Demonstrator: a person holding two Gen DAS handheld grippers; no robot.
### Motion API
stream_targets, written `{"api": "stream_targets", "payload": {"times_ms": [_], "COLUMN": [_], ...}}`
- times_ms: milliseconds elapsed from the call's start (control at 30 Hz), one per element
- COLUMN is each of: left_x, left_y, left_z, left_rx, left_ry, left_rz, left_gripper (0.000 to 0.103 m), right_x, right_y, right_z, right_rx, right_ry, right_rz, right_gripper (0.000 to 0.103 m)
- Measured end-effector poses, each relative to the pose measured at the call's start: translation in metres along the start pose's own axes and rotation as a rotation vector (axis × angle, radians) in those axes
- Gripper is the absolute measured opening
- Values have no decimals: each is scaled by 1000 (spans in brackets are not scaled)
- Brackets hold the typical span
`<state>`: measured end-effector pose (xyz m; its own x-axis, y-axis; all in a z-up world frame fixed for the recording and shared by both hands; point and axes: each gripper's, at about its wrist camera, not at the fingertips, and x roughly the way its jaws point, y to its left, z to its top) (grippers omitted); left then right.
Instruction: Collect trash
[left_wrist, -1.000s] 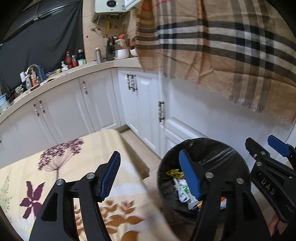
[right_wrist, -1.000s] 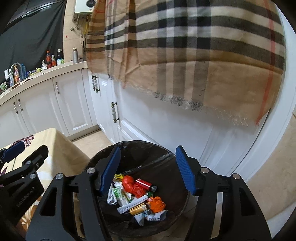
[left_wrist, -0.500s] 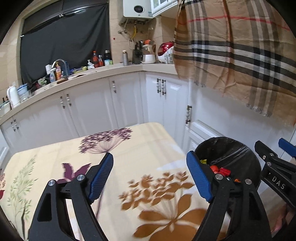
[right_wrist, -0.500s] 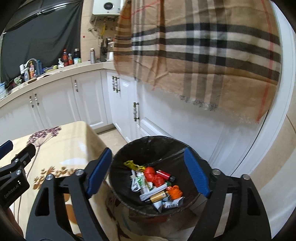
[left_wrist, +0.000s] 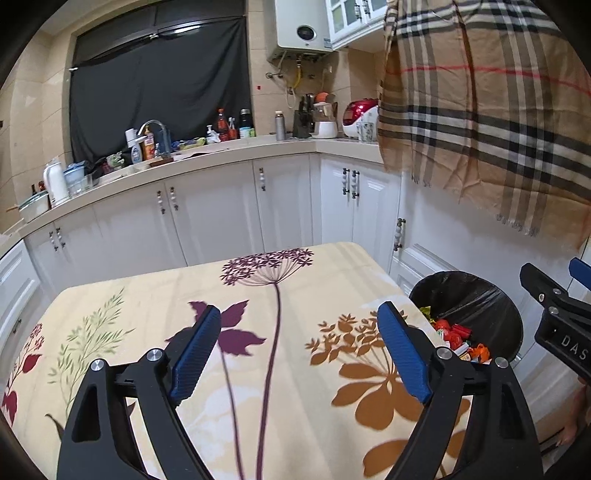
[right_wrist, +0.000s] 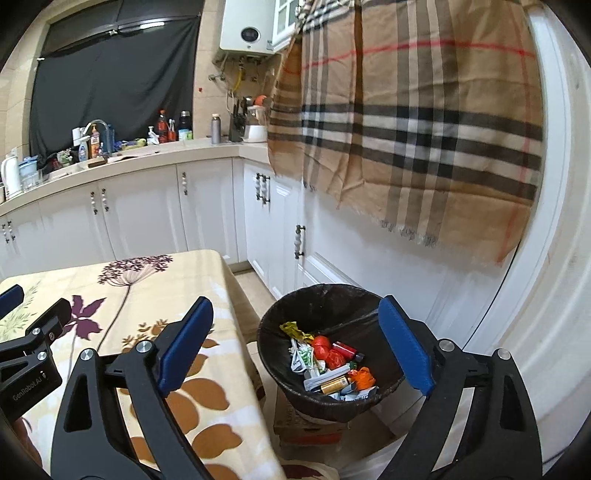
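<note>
A black-lined trash bin (right_wrist: 328, 306) stands on the floor right of the table and holds several wrappers and small pieces of trash (right_wrist: 332, 365); it also shows in the left wrist view (left_wrist: 476, 295). My left gripper (left_wrist: 299, 350) is open and empty above the flowered tablecloth (left_wrist: 258, 295). My right gripper (right_wrist: 295, 347) is open and empty, above the gap between the table edge and the bin. No loose trash shows on the cloth. The right gripper's side shows at the left wrist view's right edge (left_wrist: 557, 314).
White kitchen cabinets (left_wrist: 207, 206) run behind the table, with a cluttered counter (left_wrist: 159, 155) and sink. A tan plaid cloth (right_wrist: 424, 129) hangs over the white wall above the bin. A cardboard box (right_wrist: 306, 428) lies under the bin.
Both grippers have pulled back and up from over the bin toward the table. The left view now looks across the tablecloth instead of into the bin.
</note>
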<state>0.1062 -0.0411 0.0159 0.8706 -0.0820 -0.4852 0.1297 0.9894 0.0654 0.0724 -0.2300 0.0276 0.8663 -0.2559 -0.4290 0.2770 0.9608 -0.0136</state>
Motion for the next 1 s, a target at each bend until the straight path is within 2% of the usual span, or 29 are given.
{"api": "stream_targets", "payload": {"times_ms": [400,1000], "left_x": [-45,-50], "left_y": [24,24], "left_z": [-11,-12], "left_rx": [-45,-44], "left_ry": [-24,-23], "left_rz": [19,15], "left_gripper": [84,84], "right_x": [-46,-50], "right_y": [9,9], "right_z": [-5,-6], "right_rx": [-23,-25], "right_ry": [-42,-46], "right_rz": [28,28], "right_gripper": [90,90]}}
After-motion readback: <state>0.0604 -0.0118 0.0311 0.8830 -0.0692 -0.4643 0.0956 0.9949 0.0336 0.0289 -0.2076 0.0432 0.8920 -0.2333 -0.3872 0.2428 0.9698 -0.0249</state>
